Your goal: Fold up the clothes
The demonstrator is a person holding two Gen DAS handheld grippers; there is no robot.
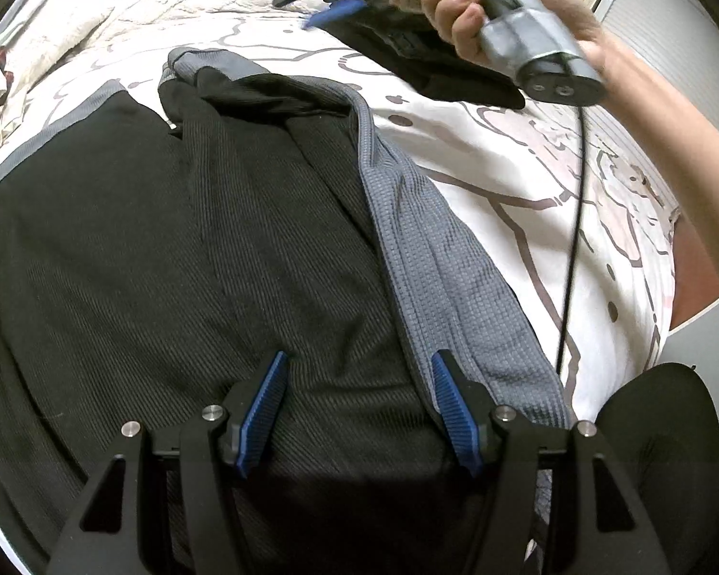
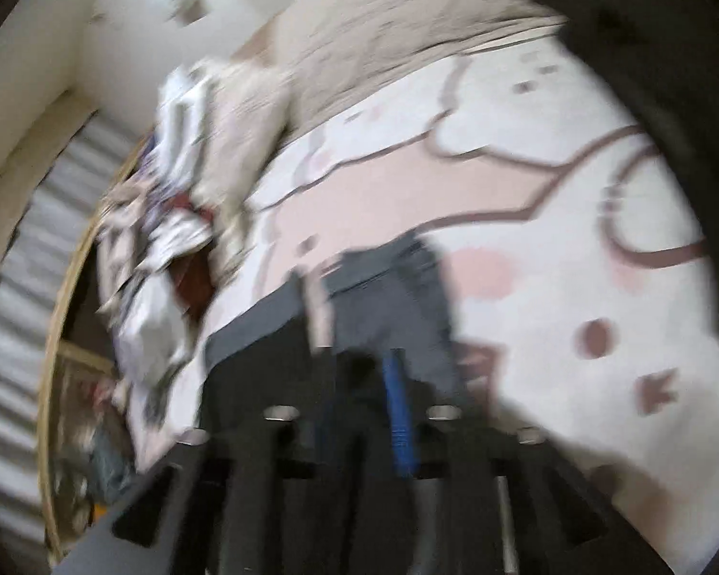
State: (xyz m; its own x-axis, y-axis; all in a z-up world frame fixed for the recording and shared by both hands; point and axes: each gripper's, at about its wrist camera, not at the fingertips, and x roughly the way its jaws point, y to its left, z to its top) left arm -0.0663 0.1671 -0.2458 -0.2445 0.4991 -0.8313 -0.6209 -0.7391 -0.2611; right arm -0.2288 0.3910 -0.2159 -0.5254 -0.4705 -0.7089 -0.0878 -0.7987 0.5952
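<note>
A black ribbed garment (image 1: 158, 249) with grey-blue trim (image 1: 436, 258) lies spread on the bed, one sleeve folded over its body. My left gripper (image 1: 357, 373) is open and empty just above it, blue pads (image 1: 263, 407) wide apart. My right gripper (image 1: 330, 12) shows at the top of the left wrist view, held in a hand (image 1: 498, 14) over the far end of the garment. In the blurred right wrist view its pads (image 2: 398, 412) stand close together in front of the garment's grey cuff (image 2: 393, 287); the blur hides whether they pinch cloth.
The bed has a white cover with pink and brown cartoon print (image 1: 527, 167). A beige quilt (image 1: 72, 24) and a pile of other clothes (image 2: 177, 201) lie at the far side. A black cable (image 1: 573, 239) hangs from the right gripper. A dark object (image 1: 465, 81) lies under that gripper.
</note>
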